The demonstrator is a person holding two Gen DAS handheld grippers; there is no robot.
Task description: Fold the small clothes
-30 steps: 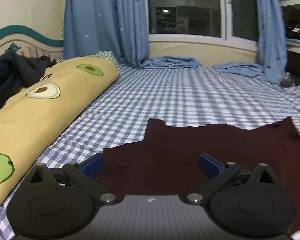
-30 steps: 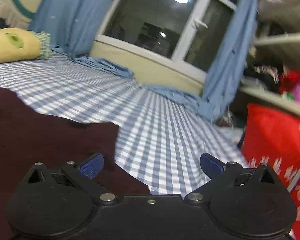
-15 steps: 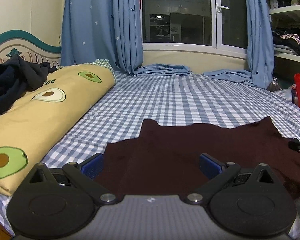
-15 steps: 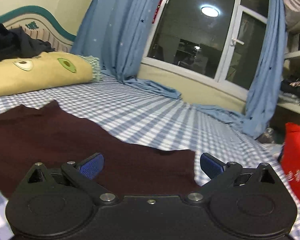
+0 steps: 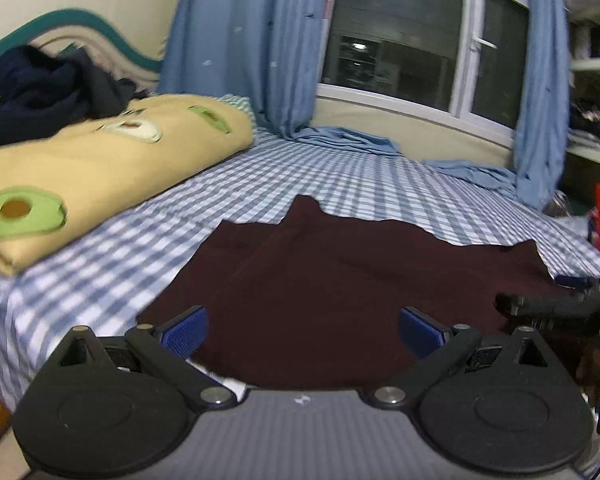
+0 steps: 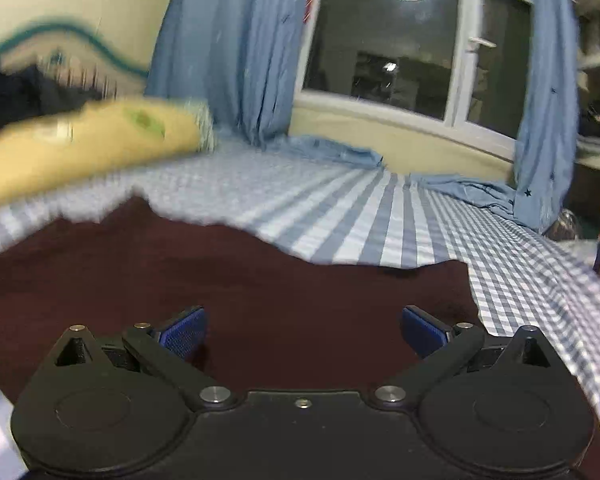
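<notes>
Your left claw (image 5: 303, 330) spread wide, nothing between fingers, low over near edge of dark red garment (image 5: 340, 280); your right claw (image 6: 303, 330) likewise apart, empty, over same garment (image 6: 260, 300); garment flat on checked bed (image 5: 360, 184); yellow avocado pillow (image 5: 92, 168) beyond, left; blue curtains (image 5: 240, 40) at window.

Garment (image 5: 340, 280): matt maroon cloth. Sheet (image 5: 360, 184): woven checked cotton-like cloth. Left gripper (image 5: 303, 330): matt black plastic, ribbed blue pads (image 5: 184, 330), metal pins.

You see a dark maroon garment (image 5: 340, 272) on a blue-and-white checked sheet (image 5: 380, 184), beside a yellow avocado-print quilt (image 5: 100, 160).
</notes>
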